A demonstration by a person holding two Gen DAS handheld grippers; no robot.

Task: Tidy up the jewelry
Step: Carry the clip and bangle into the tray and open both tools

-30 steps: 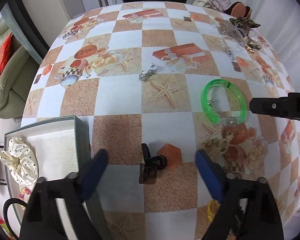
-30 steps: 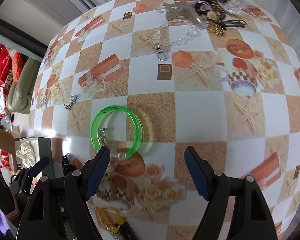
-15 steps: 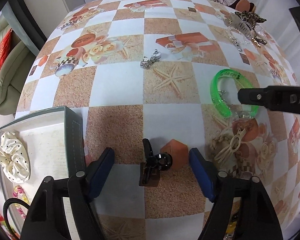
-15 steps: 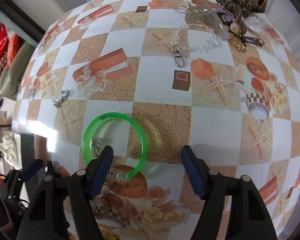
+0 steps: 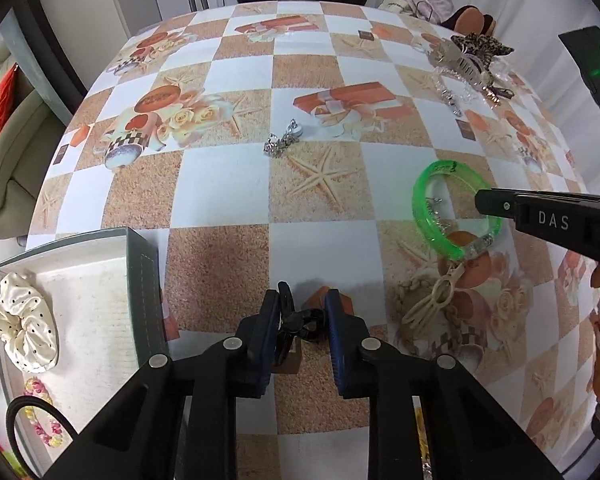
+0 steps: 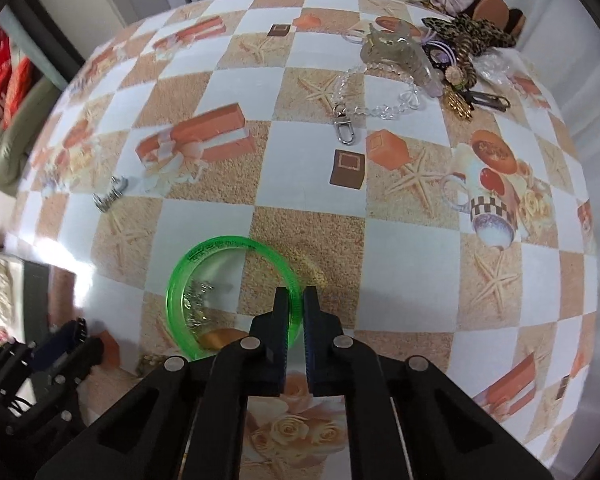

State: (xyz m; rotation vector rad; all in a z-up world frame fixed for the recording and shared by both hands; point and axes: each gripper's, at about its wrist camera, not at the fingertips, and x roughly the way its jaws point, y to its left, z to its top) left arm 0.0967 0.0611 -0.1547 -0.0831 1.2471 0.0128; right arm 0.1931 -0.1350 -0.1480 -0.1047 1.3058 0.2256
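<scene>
My left gripper (image 5: 302, 312) points steeply down, its jaws closing, with the black clip (image 5: 300, 322) between the blue pads; whether both pads press it yet I cannot tell. The clip lies on the tablecloth (image 5: 220, 184), just right of the tray (image 5: 142, 280), whose grey wall stands close beside my left finger. In the tray lie a cream scrunchie (image 5: 20, 322) and a bead bracelet (image 5: 40, 412), with bare floor between them and that wall. My right gripper (image 6: 295, 312) is clamped on the near rim of the green bangle (image 6: 204, 268), one finger inside the ring, one outside. A small silver piece (image 6: 196, 296) sits inside the bangle. A cream clip (image 5: 436, 300) lies between the two grippers. Beyond, the middle of the cloth is open but for silver earrings (image 5: 282, 142). At the far right edge, well apart, a pile gathers: a clear chain (image 6: 376, 92), a claw clip (image 6: 396, 54) and a leopard scrunchie (image 6: 468, 34).
</scene>
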